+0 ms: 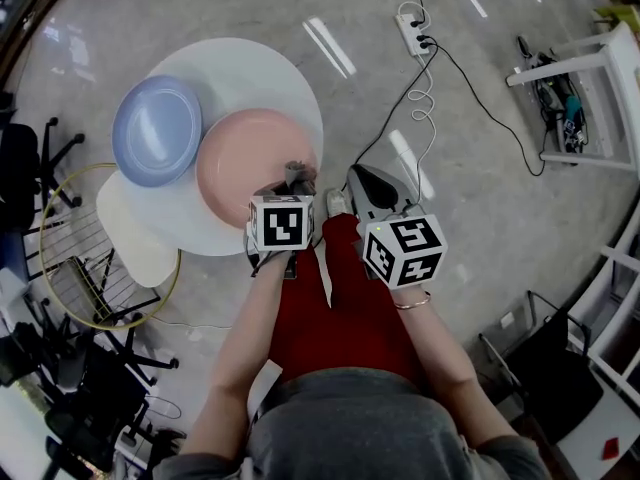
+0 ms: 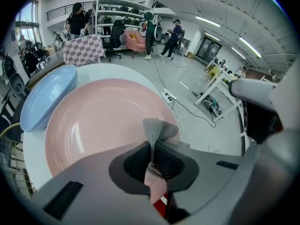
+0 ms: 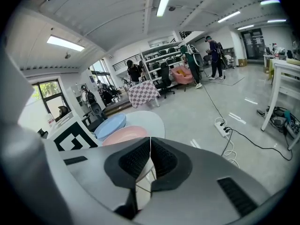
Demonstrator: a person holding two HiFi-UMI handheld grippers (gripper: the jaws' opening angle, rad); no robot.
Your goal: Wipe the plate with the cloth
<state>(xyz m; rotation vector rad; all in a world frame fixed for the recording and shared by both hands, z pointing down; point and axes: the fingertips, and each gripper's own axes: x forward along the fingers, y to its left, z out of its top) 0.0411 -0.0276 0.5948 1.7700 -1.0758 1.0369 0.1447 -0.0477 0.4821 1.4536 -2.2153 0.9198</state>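
Note:
A pink plate [image 1: 248, 163] [image 2: 93, 121] lies on a round white table [image 1: 290, 78], with a blue plate [image 1: 157, 128] [image 2: 44, 95] to its left. My left gripper [image 1: 297, 182] [image 2: 151, 156] hovers at the pink plate's near right edge, shut on a grey cloth [image 2: 158, 130] [image 1: 298, 175] that sticks up from between the jaws. My right gripper [image 1: 365, 190] [image 3: 150, 158] is held beside it to the right, off the table, shut with nothing between its jaws. In the right gripper view both plates [image 3: 123, 134] show beyond the jaws.
A power strip [image 1: 412, 28] with black cables lies on the floor beyond the table. A wire rack [image 1: 95, 268] stands at the left, white table frames [image 1: 590, 98] at the right. People and shelving [image 2: 117, 27] stand far back.

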